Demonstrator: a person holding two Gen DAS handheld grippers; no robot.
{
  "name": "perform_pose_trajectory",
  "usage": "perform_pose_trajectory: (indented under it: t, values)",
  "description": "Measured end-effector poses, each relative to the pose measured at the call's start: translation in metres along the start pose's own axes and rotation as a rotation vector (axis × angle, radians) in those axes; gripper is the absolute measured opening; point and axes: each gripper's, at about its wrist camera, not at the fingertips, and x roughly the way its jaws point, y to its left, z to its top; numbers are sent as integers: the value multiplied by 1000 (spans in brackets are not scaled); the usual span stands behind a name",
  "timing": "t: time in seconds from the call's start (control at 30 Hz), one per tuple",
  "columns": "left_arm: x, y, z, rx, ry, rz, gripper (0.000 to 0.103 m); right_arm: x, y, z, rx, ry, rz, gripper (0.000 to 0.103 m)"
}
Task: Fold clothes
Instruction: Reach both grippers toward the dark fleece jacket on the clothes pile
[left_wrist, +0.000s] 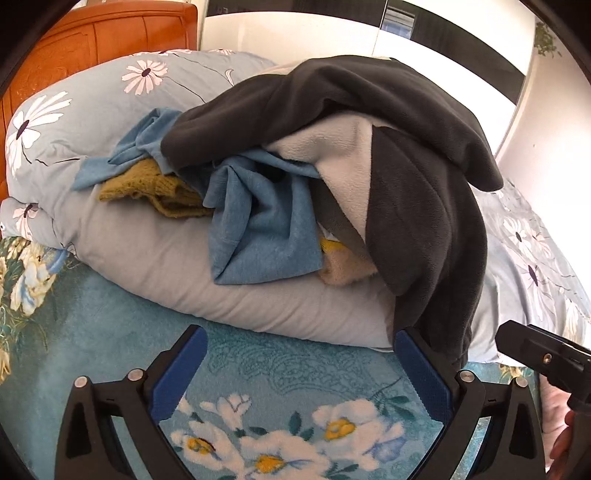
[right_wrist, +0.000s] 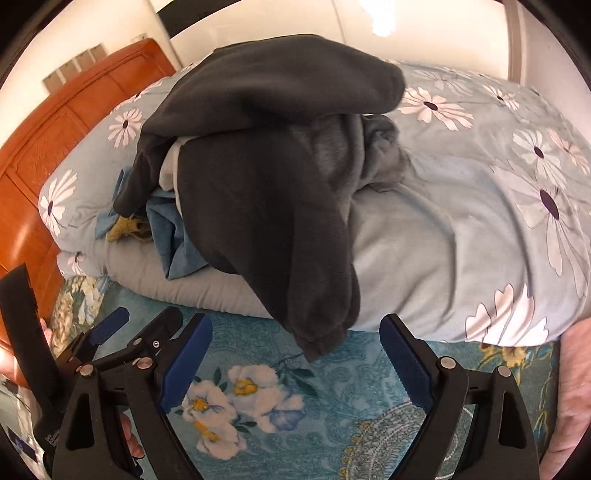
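Observation:
A pile of clothes lies on a folded floral duvet (left_wrist: 92, 122). On top is a dark grey fleece garment (left_wrist: 417, 206) with a light lining; its sleeve hangs down over the duvet edge (right_wrist: 314, 314). Under it lie a blue garment (left_wrist: 266, 229), a mustard knit (left_wrist: 147, 184) and a beige piece (left_wrist: 347, 271). My left gripper (left_wrist: 299, 369) is open and empty, low over the bedspread, its right finger beside the hanging sleeve. My right gripper (right_wrist: 295, 354) is open and empty, just below the sleeve's cuff. The left gripper also shows in the right wrist view (right_wrist: 144, 328).
A teal floral bedspread (left_wrist: 122, 332) covers the bed in front of the duvet (right_wrist: 461, 221). An orange wooden headboard (left_wrist: 92, 40) stands at the left. White walls lie behind. The right gripper's body shows at the left wrist view's right edge (left_wrist: 546, 358).

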Motion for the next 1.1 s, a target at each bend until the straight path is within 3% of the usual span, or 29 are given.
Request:
perform_pose_trajectory:
  t: [0.23, 0.6, 0.87, 1.1]
  values:
    - [10, 6, -2, 12, -29, 28, 103, 14, -6, -5, 51, -9, 12, 93]
    - [24, 24, -4, -39, -30, -16, 103, 30, -9, -13, 8, -20, 41, 97]
    - [38, 12, 10, -24, -23, -36, 103, 35, 0, -8, 13, -1, 62, 97]
    - [20, 35, 3, -50, -53, -87, 103, 32, 7, -4, -10, -18, 56, 97]
